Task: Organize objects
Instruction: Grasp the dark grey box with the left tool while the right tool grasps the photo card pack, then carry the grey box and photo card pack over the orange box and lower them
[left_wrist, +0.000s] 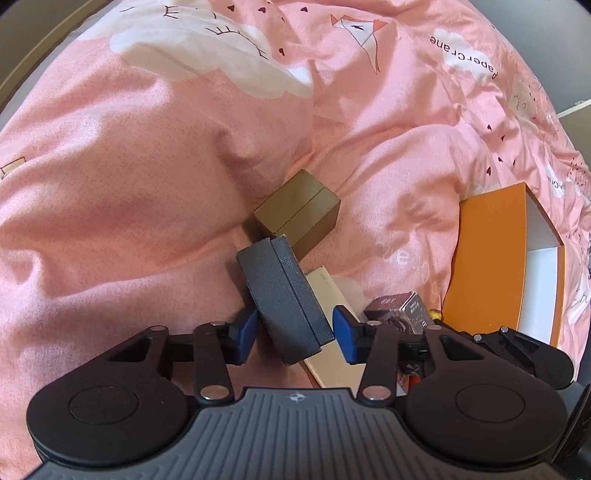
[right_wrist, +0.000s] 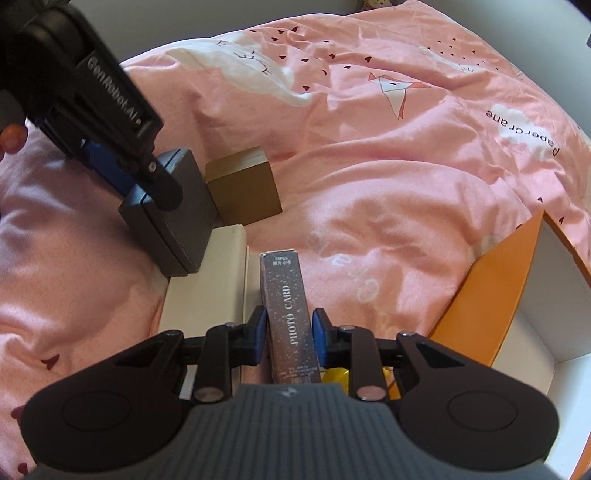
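Closest in, the right claw (right_wrist: 288, 338) has its blue pads on either side of a dark "PHOTO CARD" box (right_wrist: 290, 317), narrowed right down to its sides, so I'd call that gripped, though I can't swear both pads touch. Something yellow (right_wrist: 338, 376) peeks out under it.

The left claw (left_wrist: 295, 326) straddles the near end of a grey textured case (left_wrist: 284, 295); the left pad looks pressed on, the right pad sits just beside it, so it's closing or barely holding. That case leans tilted on a flat cream box (right_wrist: 207, 288).

A bit further out, a brown cube box (left_wrist: 299, 210) sits on the pink duvet (left_wrist: 147, 166), touching the grey case. Off to the right is the open orange box (left_wrist: 487, 258), white inside, and what shows of it looks empty.

So progress-wise: early days, I reckon. Nothing seems packed yet, two items are in hand, and the cream and brown boxes are left.
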